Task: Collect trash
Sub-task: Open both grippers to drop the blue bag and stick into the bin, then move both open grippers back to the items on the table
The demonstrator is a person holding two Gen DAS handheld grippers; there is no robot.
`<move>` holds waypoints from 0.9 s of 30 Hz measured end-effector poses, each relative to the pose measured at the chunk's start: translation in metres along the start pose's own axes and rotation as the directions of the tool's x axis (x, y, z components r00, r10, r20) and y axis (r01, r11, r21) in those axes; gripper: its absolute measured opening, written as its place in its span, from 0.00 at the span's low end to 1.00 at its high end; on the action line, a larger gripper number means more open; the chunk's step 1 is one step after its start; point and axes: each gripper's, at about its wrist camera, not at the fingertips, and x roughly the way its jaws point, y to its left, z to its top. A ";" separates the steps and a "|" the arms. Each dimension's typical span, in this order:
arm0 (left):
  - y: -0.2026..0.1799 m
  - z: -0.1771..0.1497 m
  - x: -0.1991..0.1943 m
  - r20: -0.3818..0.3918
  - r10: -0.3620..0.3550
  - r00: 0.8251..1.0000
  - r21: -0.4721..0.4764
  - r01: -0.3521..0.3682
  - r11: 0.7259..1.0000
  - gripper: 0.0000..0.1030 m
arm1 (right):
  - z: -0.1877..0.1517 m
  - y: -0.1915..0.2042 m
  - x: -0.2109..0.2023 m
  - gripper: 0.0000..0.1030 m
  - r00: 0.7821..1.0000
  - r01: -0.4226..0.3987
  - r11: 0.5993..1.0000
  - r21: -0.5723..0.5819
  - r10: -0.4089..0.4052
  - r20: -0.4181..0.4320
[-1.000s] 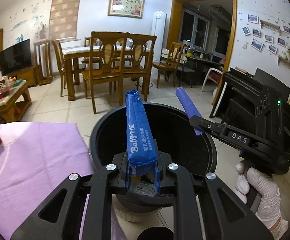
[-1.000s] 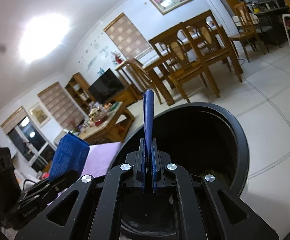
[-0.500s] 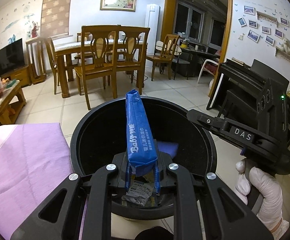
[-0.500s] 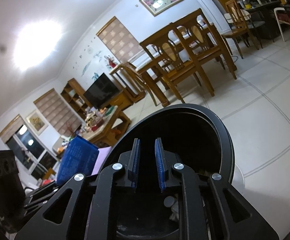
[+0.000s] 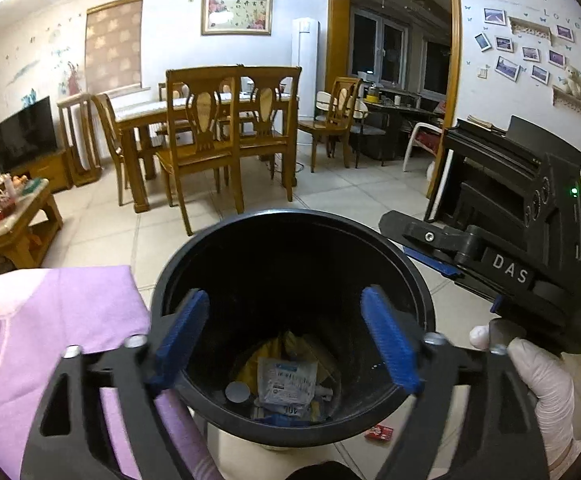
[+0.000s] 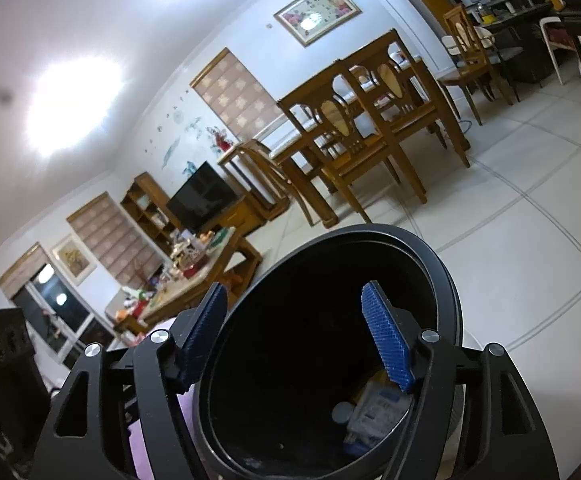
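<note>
Tongs on both sides, left tongs point(image 5: 286, 336) and right tongs point(image 6: 304, 336), gape apart and empty above our black bin point(image 5: 218, 236), poised for dropping; trash point(image 5: 286, 380) lies at its bottom, beside the purple tabletop point(image 5: 66, 308).

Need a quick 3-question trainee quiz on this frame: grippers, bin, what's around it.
1. True or false: the left gripper holds a blue packet.
2. Where is the white sachet?
A. on the purple cloth
B. at the bottom of the bin
C. in the right gripper
3. Fill in: a small red pack lies on the ____ beside the bin.

Key
1. False. Its jaws are spread wide with nothing between them; the right gripper is open too.
2. B. It lies among other trash inside the bin.
3. floor. The purple cloth is on the bin's other side.
</note>
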 end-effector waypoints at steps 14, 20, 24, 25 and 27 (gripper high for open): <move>0.026 -0.009 -0.024 0.023 0.086 0.996 -0.021 -0.085 0.996 0.95 | -0.005 0.016 0.014 0.91 0.999 -0.015 1.000 0.006 0.015 -0.030; 0.057 -0.021 -0.042 0.015 0.138 0.990 -0.079 -0.136 0.988 0.95 | -0.013 0.038 0.031 0.95 0.996 -0.013 1.000 0.009 0.014 -0.086; 0.088 -0.032 -0.060 0.012 0.180 0.984 -0.135 -0.177 0.975 0.95 | -0.020 0.060 0.044 0.95 0.991 -0.029 0.999 -0.018 0.026 -0.131; 0.094 -0.034 -0.064 0.011 0.188 0.982 -0.144 -0.184 0.972 0.95 | -0.024 0.066 0.048 0.95 0.989 -0.035 0.999 -0.028 0.031 -0.143; 0.111 -0.040 -0.074 0.009 0.216 0.976 -0.166 -0.211 0.963 0.95 | -0.029 0.081 0.057 0.95 0.985 -0.051 0.997 -0.055 0.041 -0.169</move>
